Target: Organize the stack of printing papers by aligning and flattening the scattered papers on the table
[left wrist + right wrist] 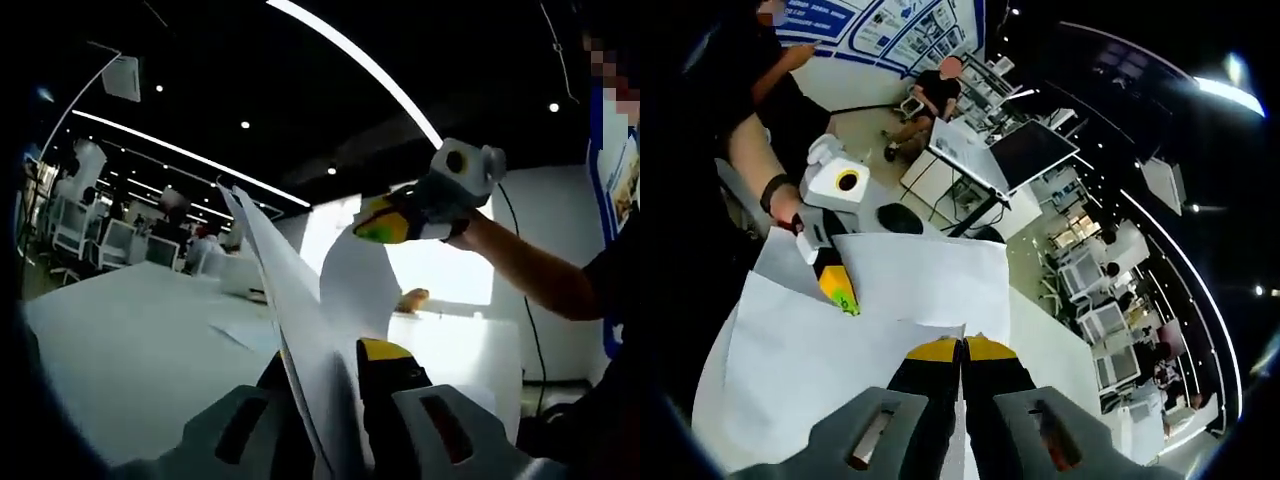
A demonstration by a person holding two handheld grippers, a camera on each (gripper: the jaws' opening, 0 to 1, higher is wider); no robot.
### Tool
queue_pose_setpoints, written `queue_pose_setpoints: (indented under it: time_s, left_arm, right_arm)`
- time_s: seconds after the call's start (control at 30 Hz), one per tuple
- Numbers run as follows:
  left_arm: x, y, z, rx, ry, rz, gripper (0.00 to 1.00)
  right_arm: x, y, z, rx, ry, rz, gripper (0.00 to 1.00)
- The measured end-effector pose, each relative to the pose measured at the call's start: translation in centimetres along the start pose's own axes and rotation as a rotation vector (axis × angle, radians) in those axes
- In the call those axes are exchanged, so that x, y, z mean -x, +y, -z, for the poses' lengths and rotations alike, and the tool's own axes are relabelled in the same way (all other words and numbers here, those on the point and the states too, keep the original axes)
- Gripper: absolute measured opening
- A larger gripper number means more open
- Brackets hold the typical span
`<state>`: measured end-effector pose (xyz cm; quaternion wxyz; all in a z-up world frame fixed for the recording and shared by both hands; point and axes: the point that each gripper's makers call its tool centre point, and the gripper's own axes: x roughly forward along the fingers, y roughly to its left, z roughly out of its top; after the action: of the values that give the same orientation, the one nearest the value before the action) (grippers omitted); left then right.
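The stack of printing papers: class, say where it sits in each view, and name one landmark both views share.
Left gripper view: the stack of printing papers rises edge-on from bottom centre, clamped in the left tongs.
Right gripper view: it spreads across the lower left, pinched by the right tongs.
Shared landmark: the white table.

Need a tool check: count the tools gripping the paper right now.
2. The left tool pinches the paper stack edge. The right tool is clamped on the stack, opposite the left.
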<state>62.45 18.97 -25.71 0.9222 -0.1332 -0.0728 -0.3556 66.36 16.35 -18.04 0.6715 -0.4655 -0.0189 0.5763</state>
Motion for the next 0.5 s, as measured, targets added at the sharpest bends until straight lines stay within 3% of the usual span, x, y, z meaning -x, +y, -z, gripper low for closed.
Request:
queue_pose_setpoints:
  time_s: [0.5]
  left_arm:
    - [-0.1, -0.1, 0.0, 0.003, -0.006, 0.002, 0.16]
  right_arm:
    - [-2.3, -0.9, -1.4, -0.105, -0.014, 0.037, 0.00]
